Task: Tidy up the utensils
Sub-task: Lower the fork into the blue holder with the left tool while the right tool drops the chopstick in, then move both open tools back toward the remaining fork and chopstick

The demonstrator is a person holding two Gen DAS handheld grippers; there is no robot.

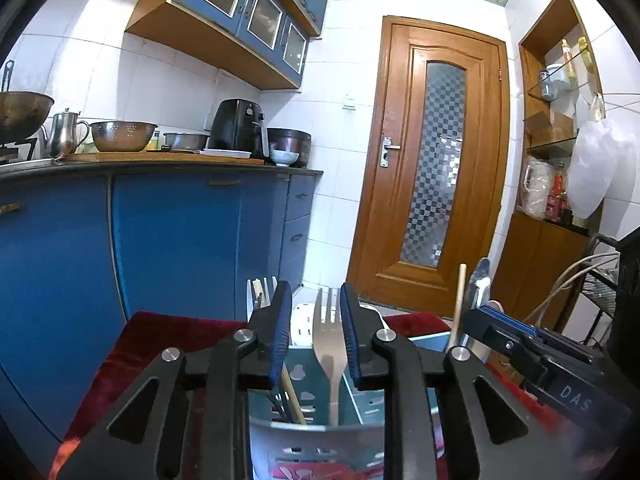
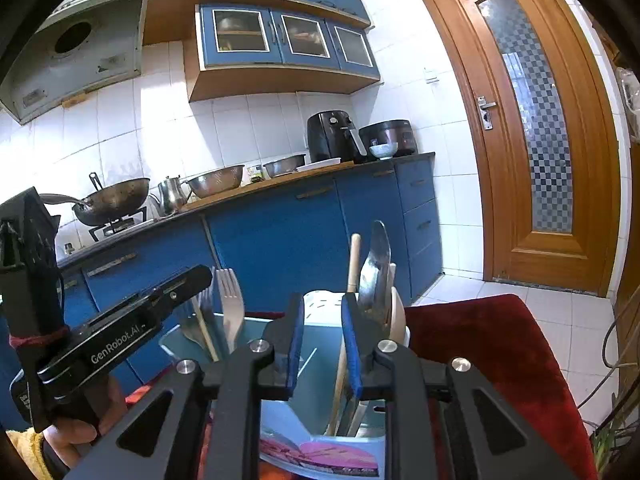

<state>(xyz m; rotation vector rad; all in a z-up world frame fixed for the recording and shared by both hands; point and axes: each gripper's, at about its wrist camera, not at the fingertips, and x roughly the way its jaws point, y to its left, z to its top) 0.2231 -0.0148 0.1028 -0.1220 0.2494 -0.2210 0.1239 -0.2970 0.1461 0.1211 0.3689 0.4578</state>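
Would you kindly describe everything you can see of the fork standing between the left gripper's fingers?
The fork looks like plain matte metal, four tines up, its neck narrowing to a slim handle. It stands nearly upright in the teal slotted caddy, handle end hidden below the rim. It sits between the left gripper's blue pads, which stand clear of it on both sides. Other forks and a chopstick stand apart, further left.

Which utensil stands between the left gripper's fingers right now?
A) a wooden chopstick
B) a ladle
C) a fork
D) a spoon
C: in the left wrist view the fork stands tines up in the utensil holder, between the parted fingers of the left gripper, which do not press on it.
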